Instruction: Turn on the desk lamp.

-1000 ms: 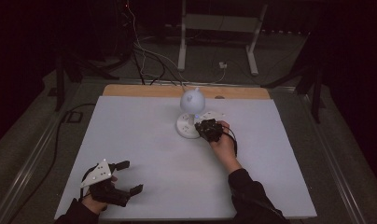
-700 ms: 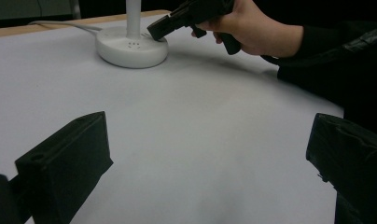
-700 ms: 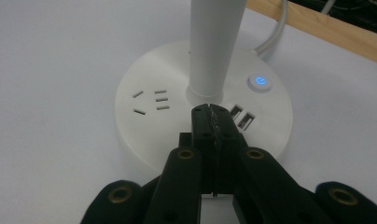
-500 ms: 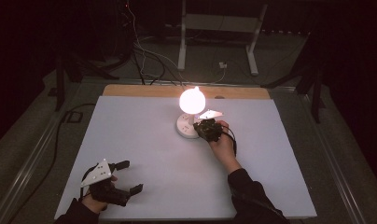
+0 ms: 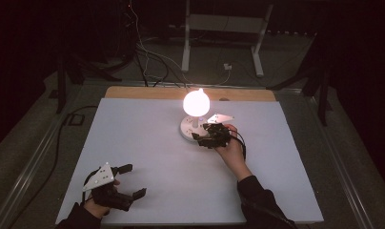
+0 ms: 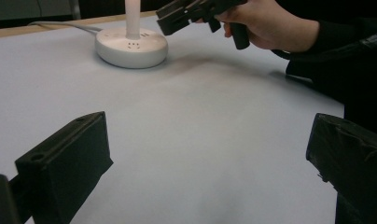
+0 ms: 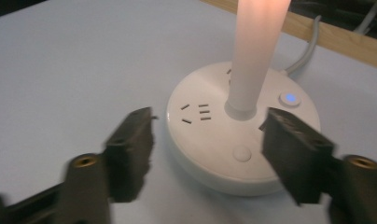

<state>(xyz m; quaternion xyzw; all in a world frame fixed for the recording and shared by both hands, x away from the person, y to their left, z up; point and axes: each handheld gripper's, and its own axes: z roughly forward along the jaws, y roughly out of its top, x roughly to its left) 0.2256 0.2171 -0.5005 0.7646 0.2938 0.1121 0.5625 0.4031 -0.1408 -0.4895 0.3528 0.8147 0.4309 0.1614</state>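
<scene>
Two tongs are spread and empty: your right tongs [image 7: 207,154] hover at the base [image 7: 224,135] of the lit lamp [image 5: 196,101]; left tongs [image 5: 120,183] idle near-left on the table [image 5: 147,143].

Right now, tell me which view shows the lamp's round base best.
The right gripper view: the round base sits close, showing its sockets, buttons and a lit blue light. The left gripper view shows it far off, side-on. The high view shows it small beneath the glowing bulb.
</scene>
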